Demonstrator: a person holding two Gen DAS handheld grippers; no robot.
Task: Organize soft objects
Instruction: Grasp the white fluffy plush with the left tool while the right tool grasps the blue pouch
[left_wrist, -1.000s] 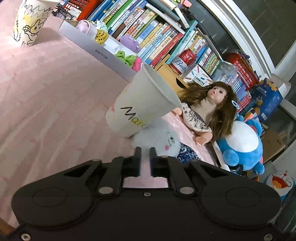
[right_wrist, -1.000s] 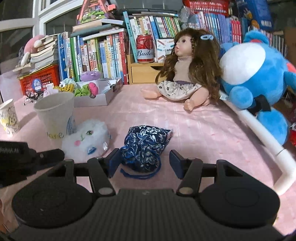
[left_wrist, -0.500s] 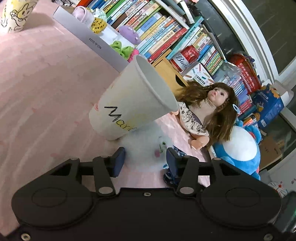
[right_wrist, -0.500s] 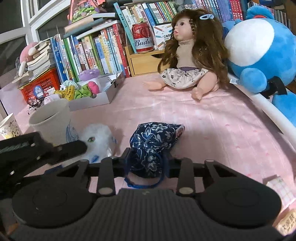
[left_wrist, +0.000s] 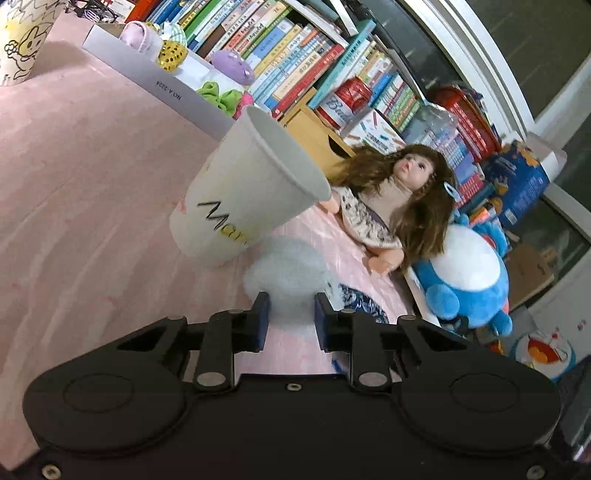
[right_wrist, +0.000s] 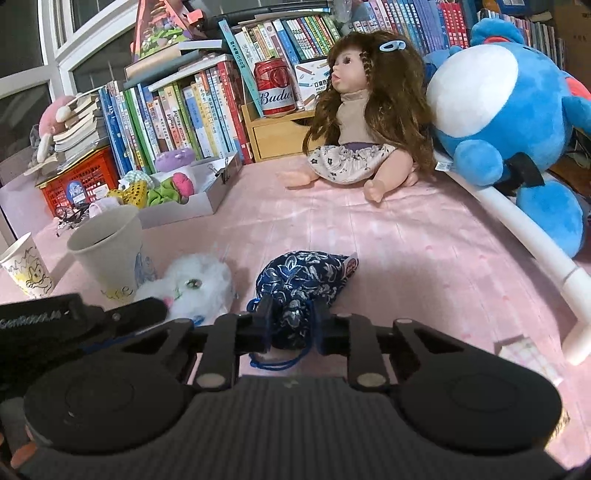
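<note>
Blue floral cloth is seen clamped between the jaws of the right gripper (right_wrist: 292, 326), which have just been closing: the pouch (right_wrist: 301, 284) is pinched at its gathered neck, its blue drawstring (right_wrist: 277, 362) looped below the jaws, its body lying on the pink cloth of the counter (right_wrist: 406, 251). Just to its left, the white plush (right_wrist: 199, 284) is pictured on the counter, beside a paper cup (right_wrist: 110, 247).

In the left wrist view, the jaws of the left gripper (left_wrist: 291, 320) have also just been closing, and the near edge of the white plush (left_wrist: 288, 277) is held between them, squeezed narrow. The paper cup (left_wrist: 243, 199) stands directly behind the plush, touching it or nearly so. A second, cartoon-printed cup (left_wrist: 22, 33) is shown well apart at the far left.

Farther back, a grey tray (right_wrist: 199, 203) of small soft toys is seen against a row of books (right_wrist: 177, 110). A long-haired doll (right_wrist: 362, 110) is seated at the counter's far side, in front of a wooden drawer box (right_wrist: 277, 133) topped by a red can (right_wrist: 275, 88). A large blue plush (right_wrist: 509, 122) is propped at the doll's right, over a white rail (right_wrist: 517, 221).
</note>
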